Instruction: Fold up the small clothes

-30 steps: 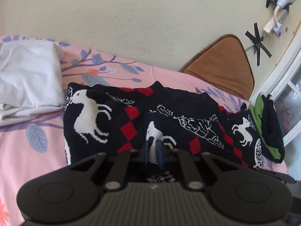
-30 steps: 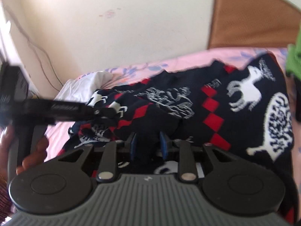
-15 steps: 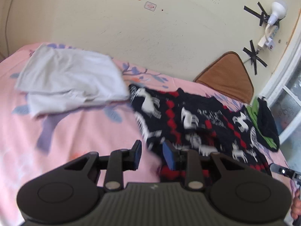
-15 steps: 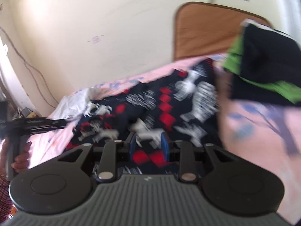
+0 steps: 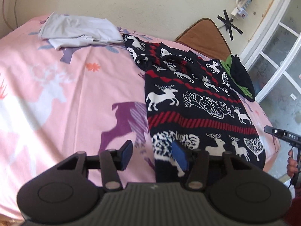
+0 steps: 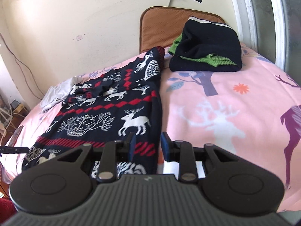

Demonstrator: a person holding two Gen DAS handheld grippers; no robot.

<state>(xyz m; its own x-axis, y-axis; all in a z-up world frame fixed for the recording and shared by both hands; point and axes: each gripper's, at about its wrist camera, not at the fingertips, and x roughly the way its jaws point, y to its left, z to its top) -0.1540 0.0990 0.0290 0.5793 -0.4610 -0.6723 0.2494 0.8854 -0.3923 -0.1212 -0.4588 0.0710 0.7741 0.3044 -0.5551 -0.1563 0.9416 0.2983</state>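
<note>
Spread flat across the pink bed sheet: dark reindeer sweater, sleeves bunched near the wall end. Left tongs released, wide apart over the sweater's near hem corner, gripping nothing. Right tongs likewise released (blue pads straddling the sweater's side edge). Beside it, black-and-green garment; farther off, white cloth.

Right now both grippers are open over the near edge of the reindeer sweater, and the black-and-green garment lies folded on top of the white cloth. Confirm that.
Not quite. The black-and-green garment lies on the pink bedsheet on the window side of the reindeer sweater, far from the white cloth; the left wrist view shows both. The left gripper and right gripper are indeed open.
</note>
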